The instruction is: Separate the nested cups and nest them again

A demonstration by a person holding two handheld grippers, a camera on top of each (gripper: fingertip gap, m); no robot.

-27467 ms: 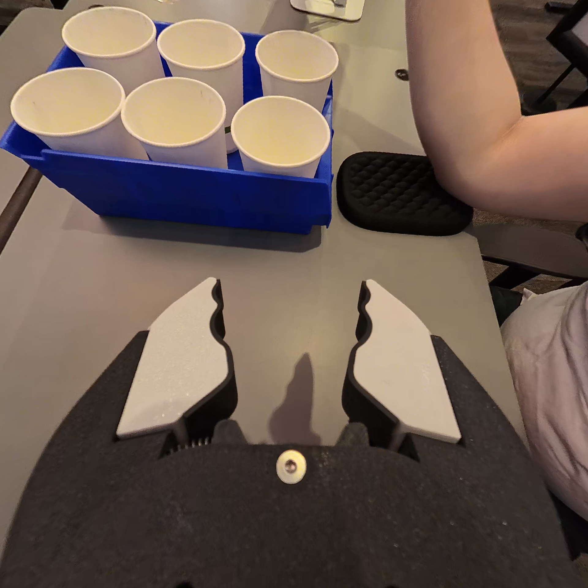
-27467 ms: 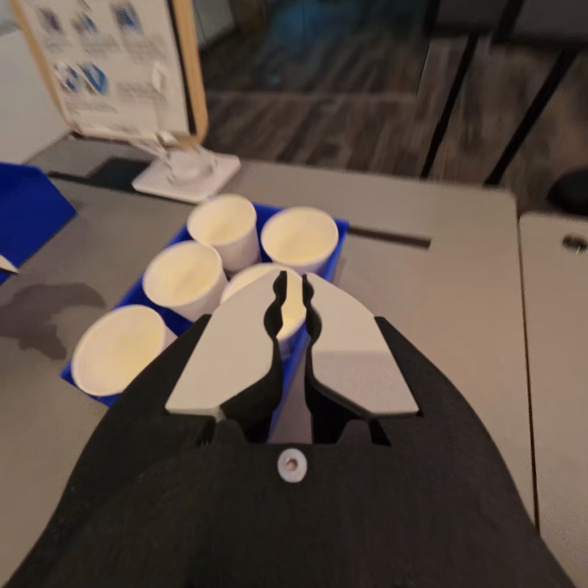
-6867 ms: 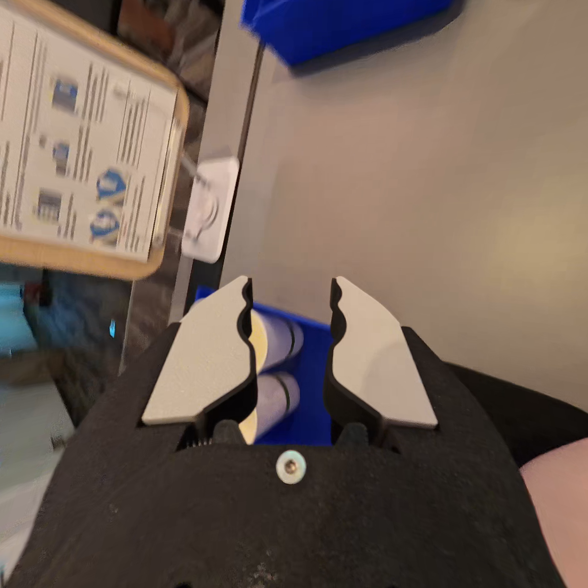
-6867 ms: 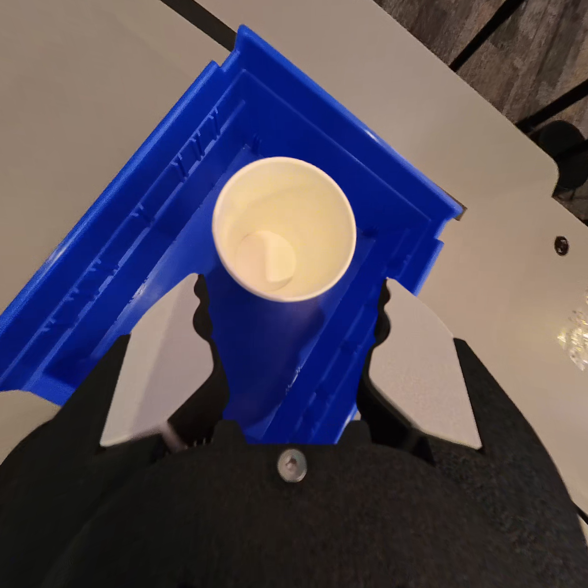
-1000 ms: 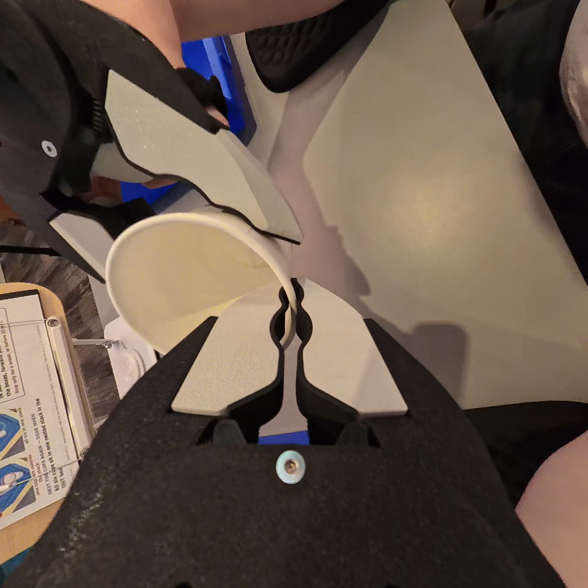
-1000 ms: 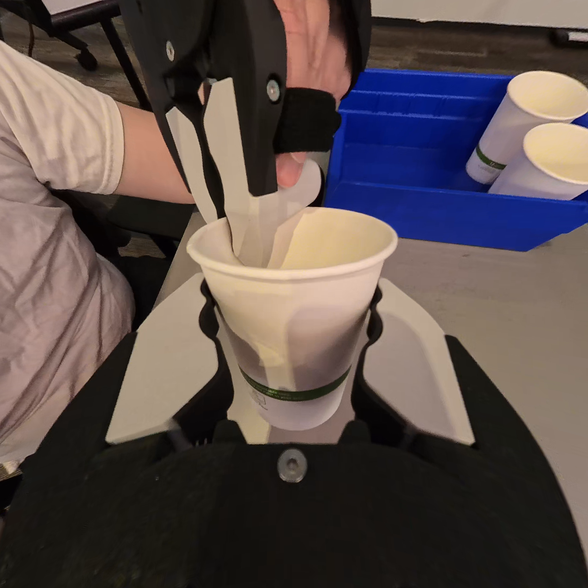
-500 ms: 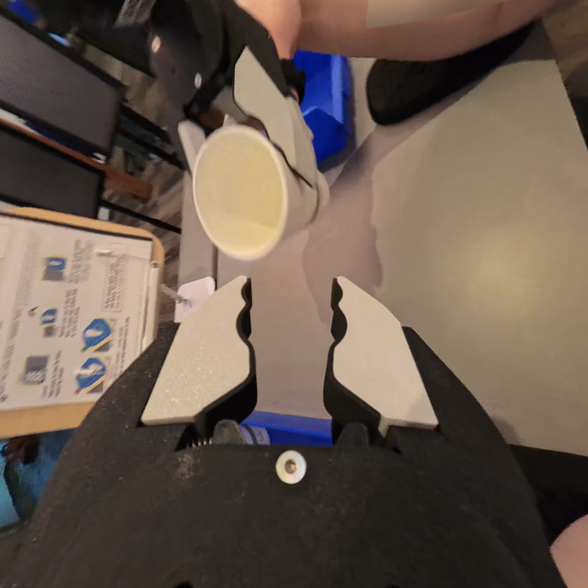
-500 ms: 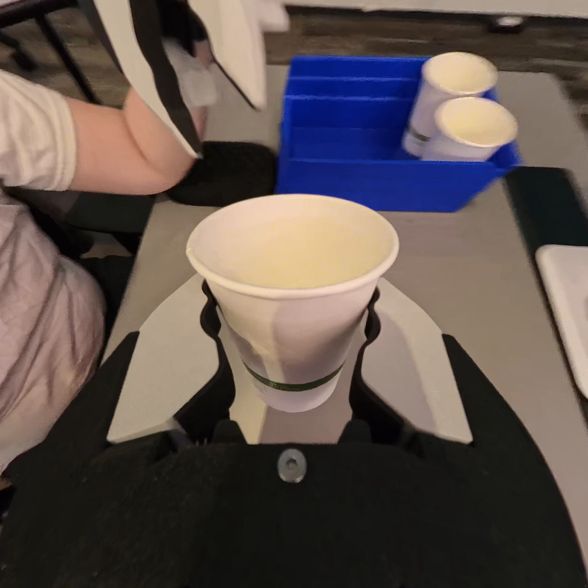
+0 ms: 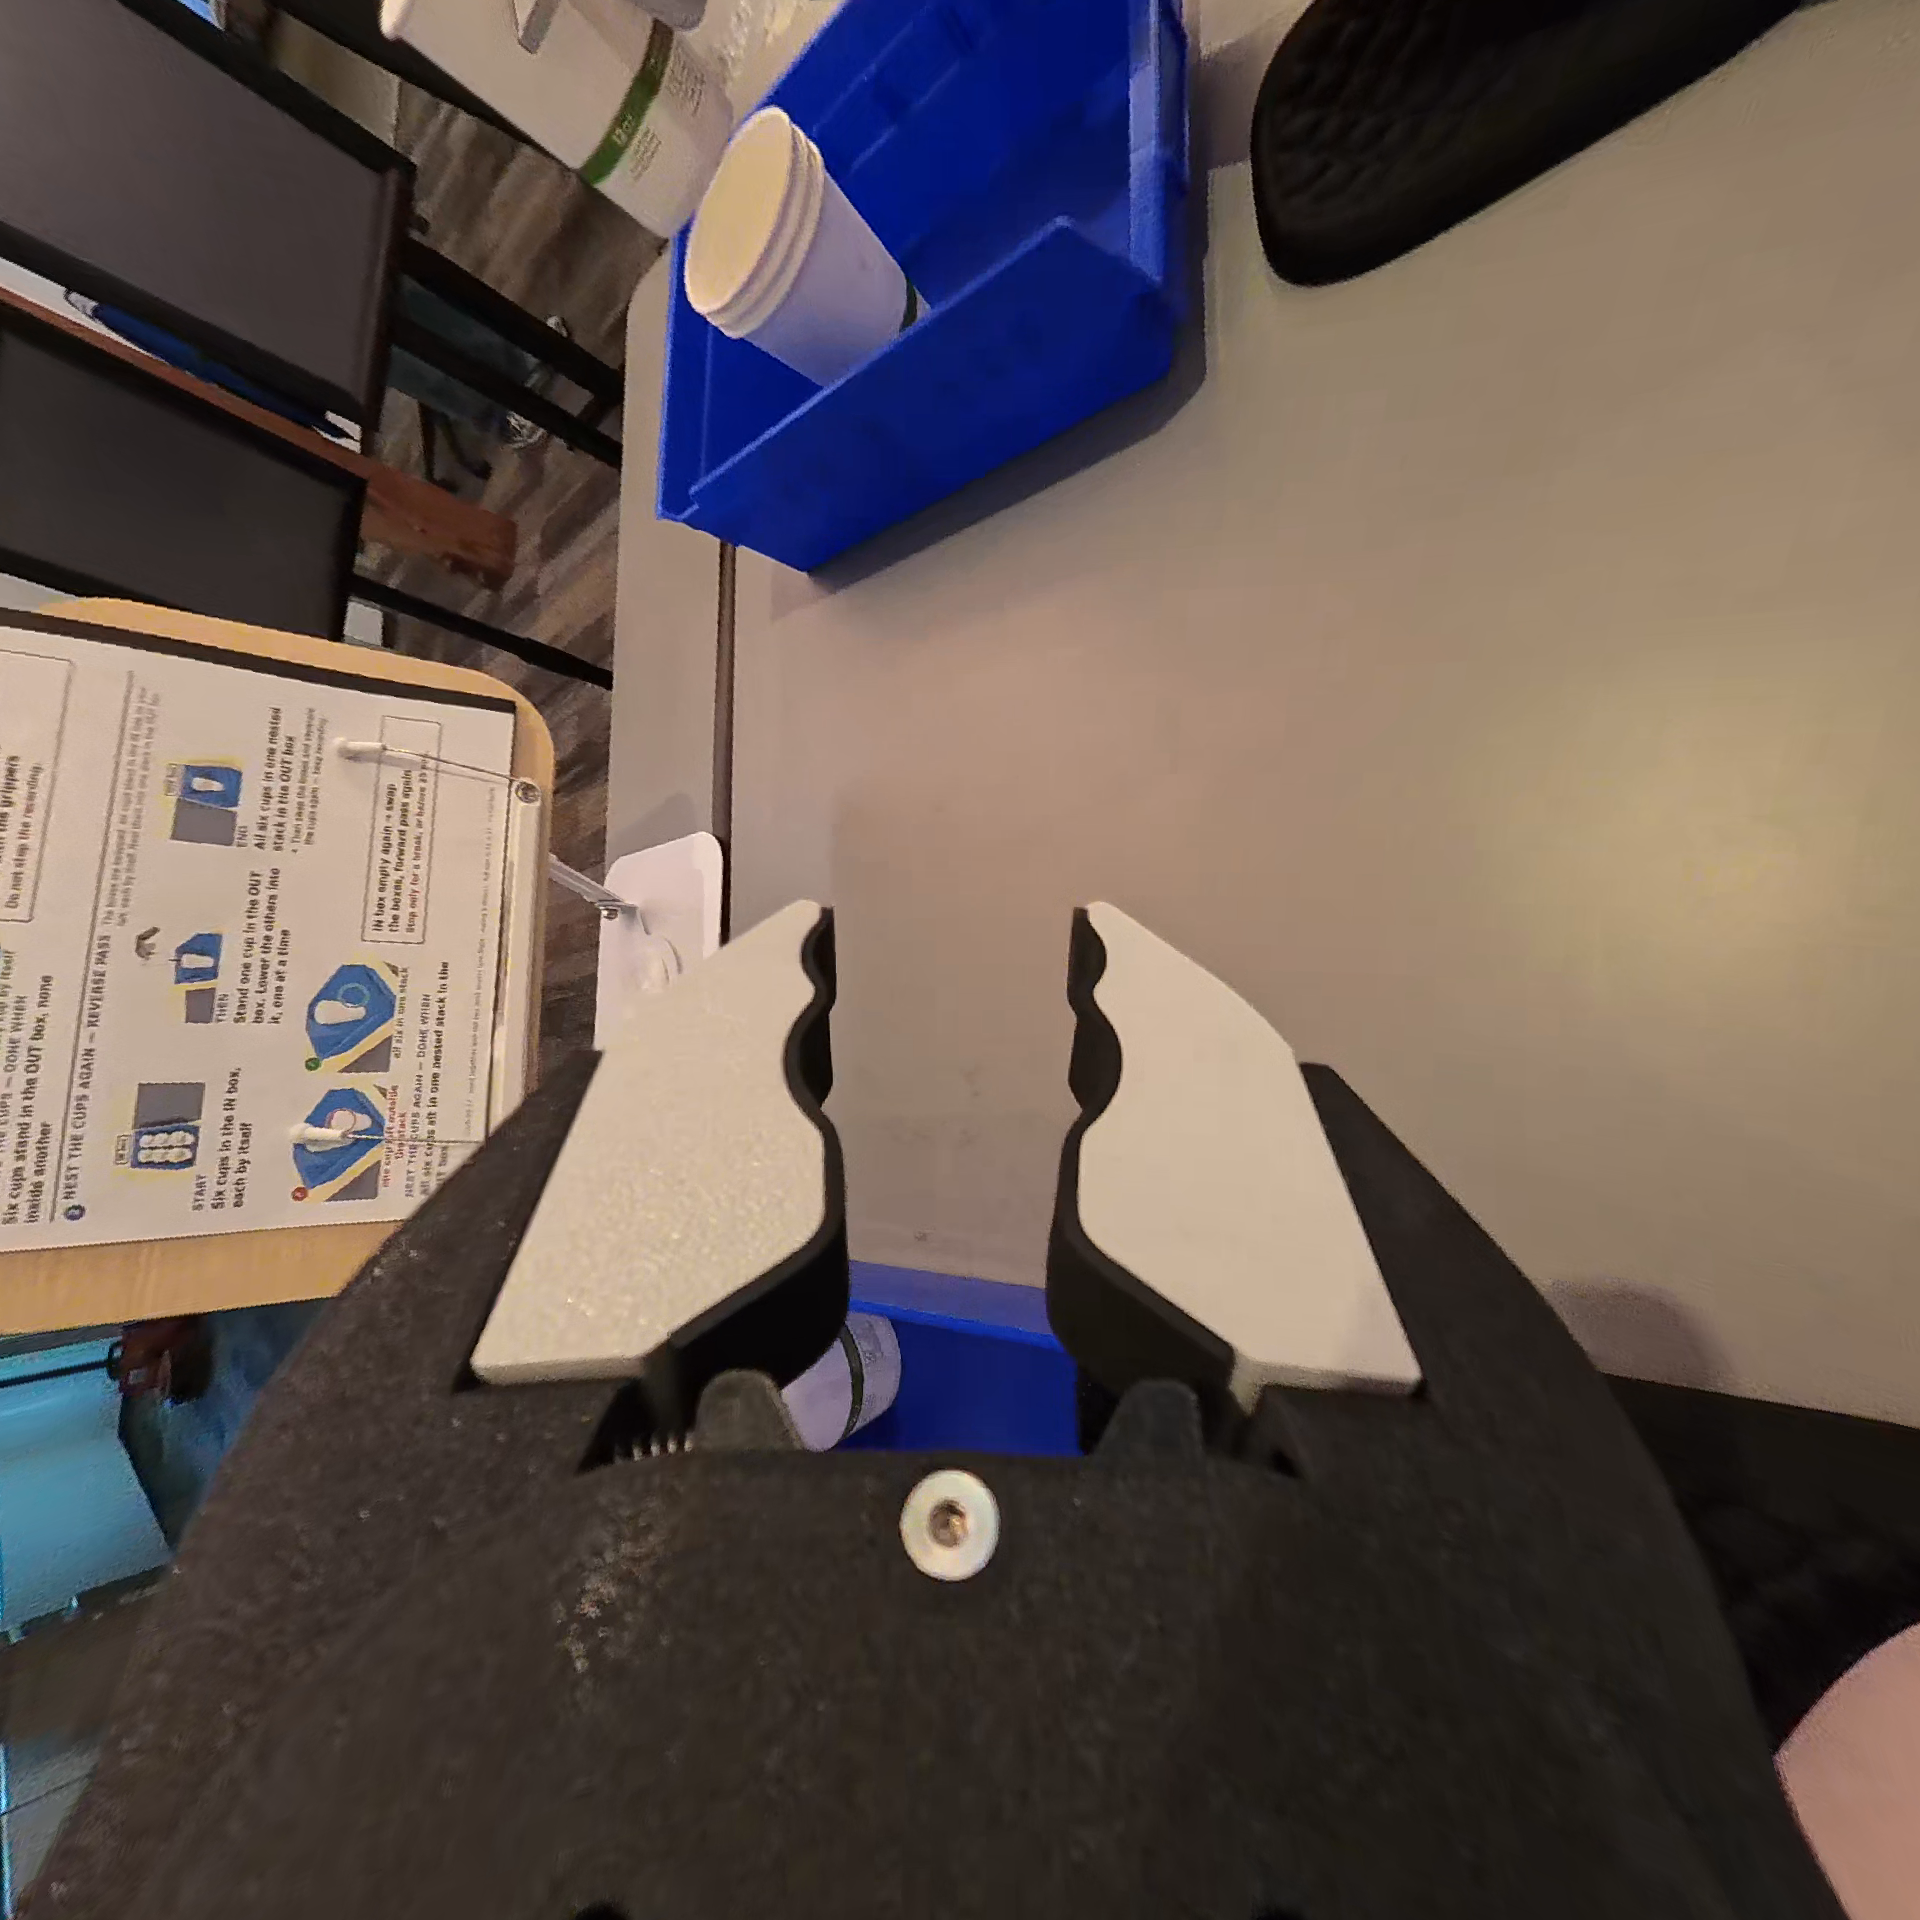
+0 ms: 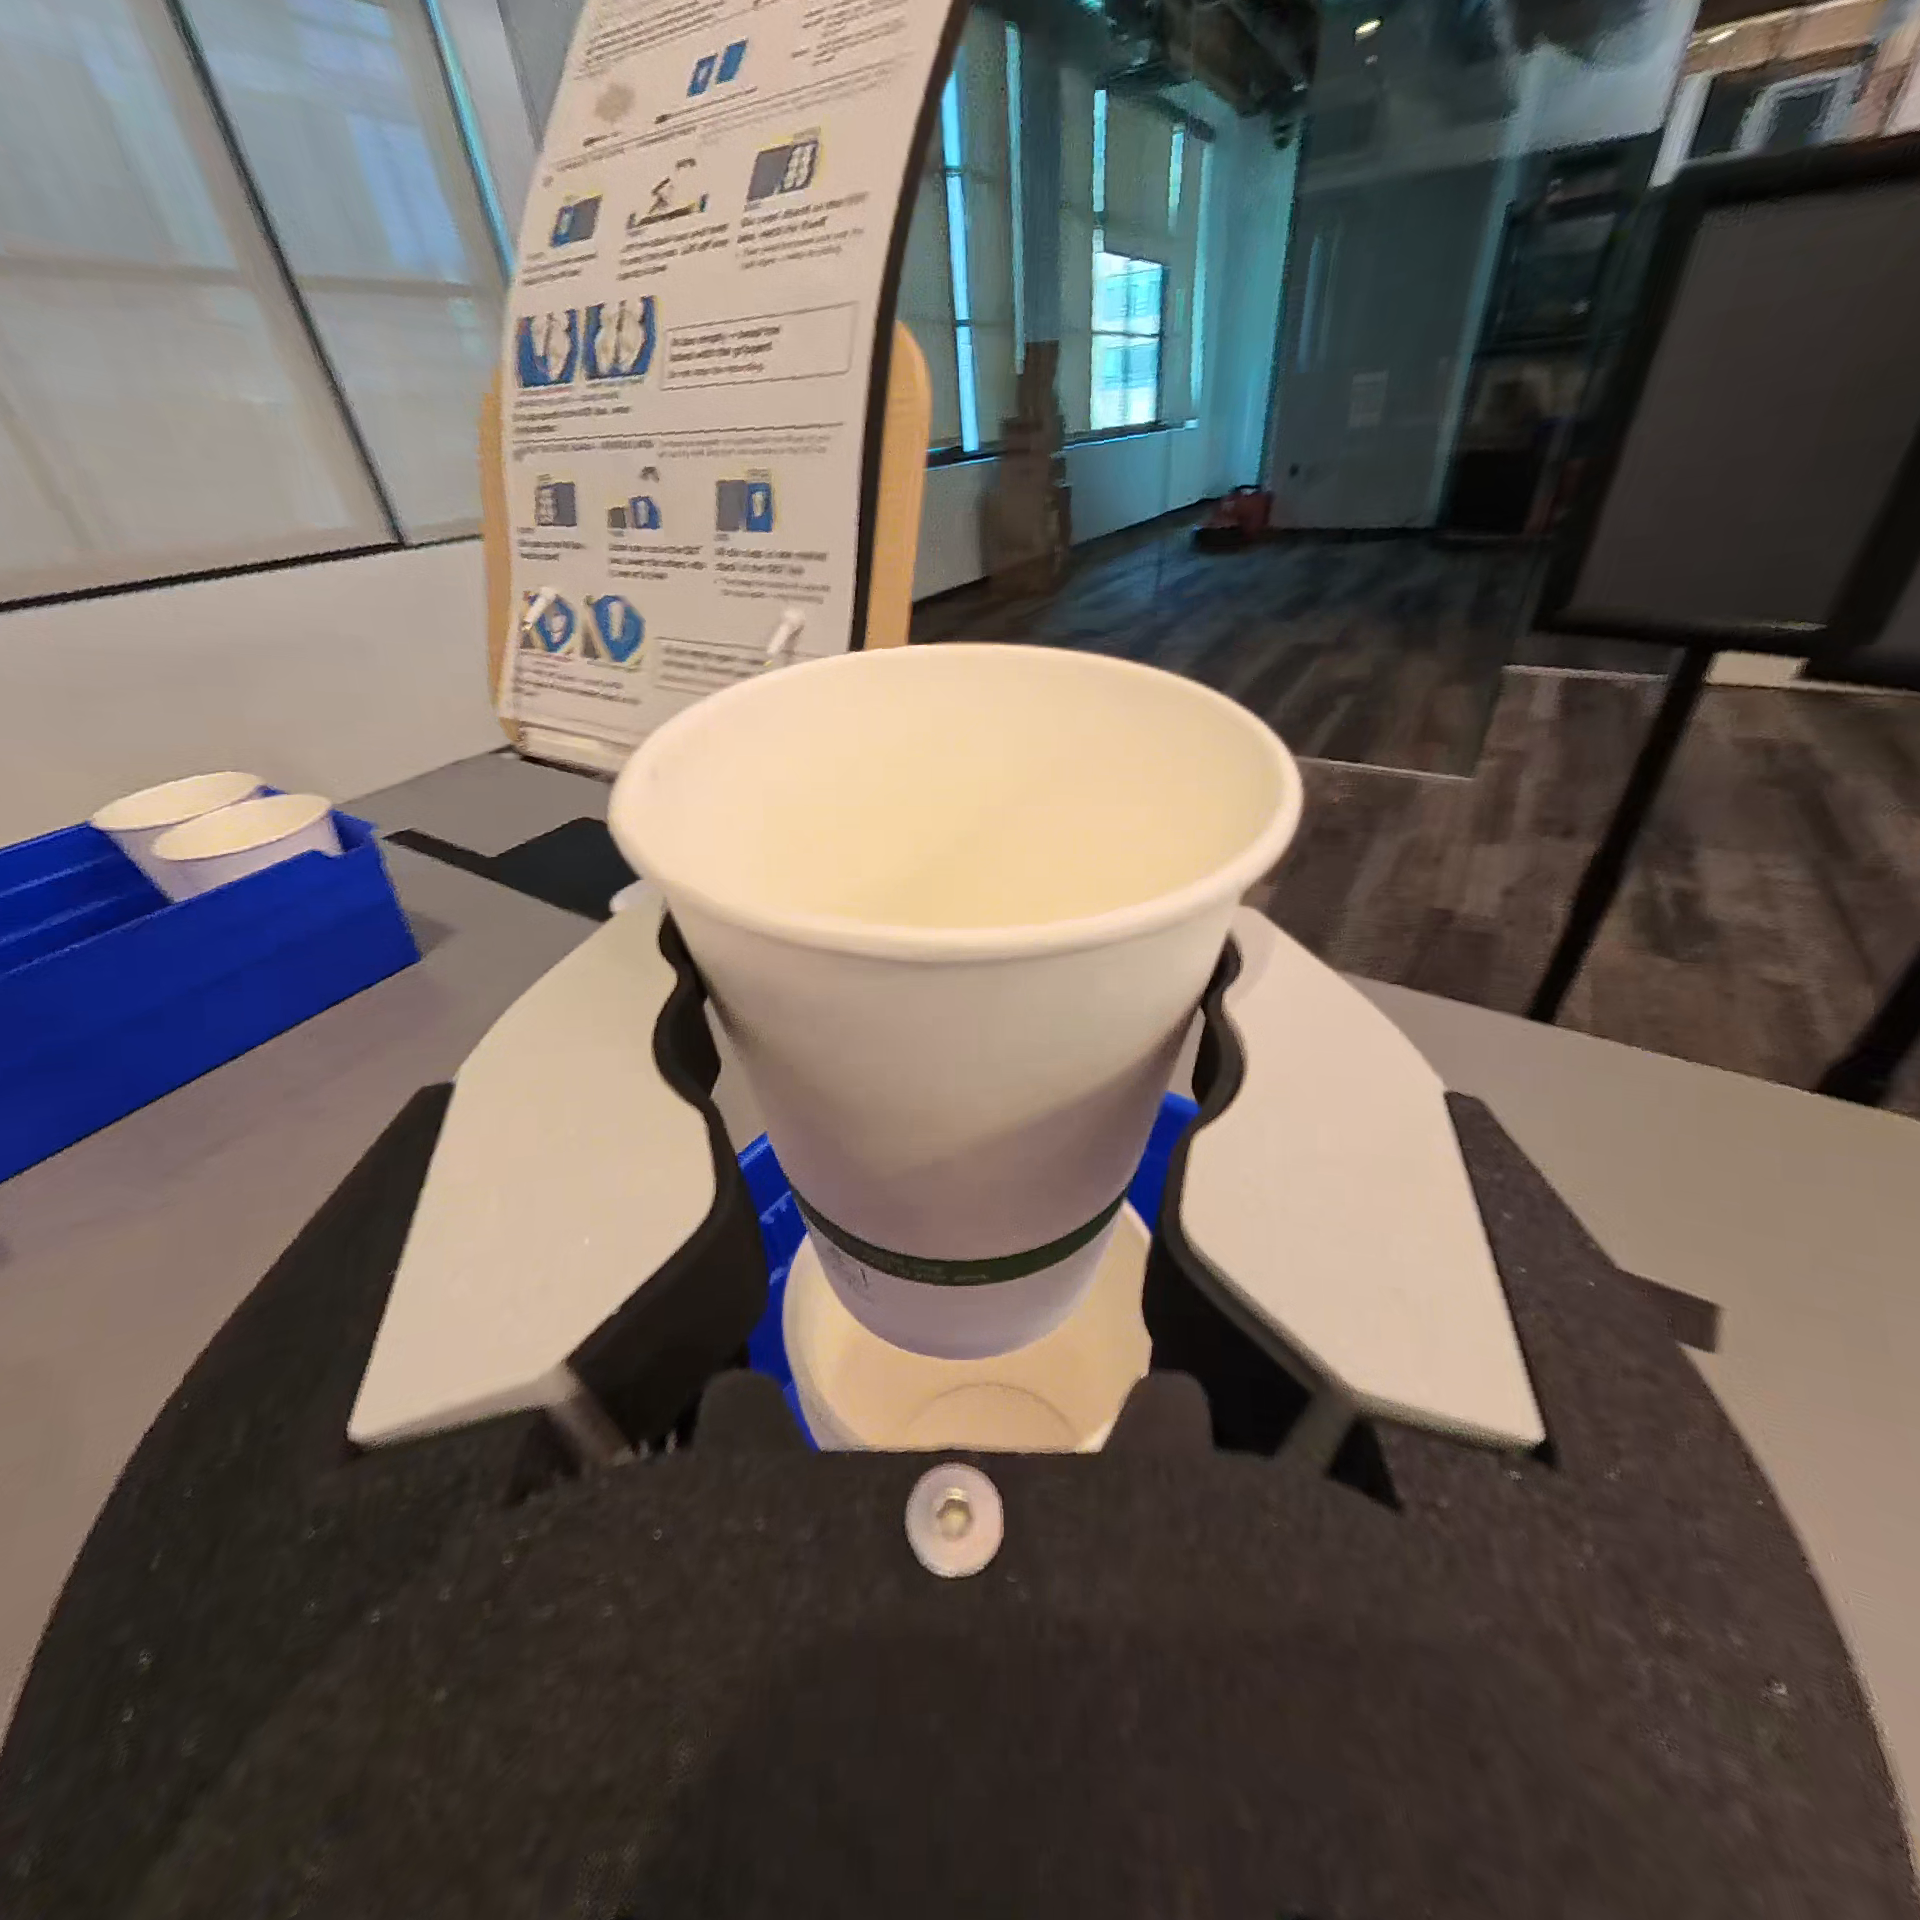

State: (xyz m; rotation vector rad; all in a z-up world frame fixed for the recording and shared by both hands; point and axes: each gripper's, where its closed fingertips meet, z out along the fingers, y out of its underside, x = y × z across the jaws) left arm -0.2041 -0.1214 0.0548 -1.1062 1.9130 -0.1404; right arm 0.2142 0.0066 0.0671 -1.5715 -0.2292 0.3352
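- Right tongs (image 10: 948, 966): closed around a white paper cup (image 10: 951, 997), both fingers touching its wall below the rim; cup upright, mouth up.
- At 6 o'clock beneath it, a second cup (image 10: 966, 1392) stands in a blue bin (image 10: 764, 1195); contact between the two cannot be told.
- Left tongs (image 9: 949, 971): spread wide, holding nothing, above the grey worktop (image 9: 1455, 727).
- At 12 o'clock, a nested cup stack (image 9: 800, 249) leans in a far blue bin (image 9: 987, 343).

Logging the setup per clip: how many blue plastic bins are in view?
2. One blue plastic bin sits left in the right wrist view; the other shows beneath the white paper cup that the right gripper holds. None seems hidden.
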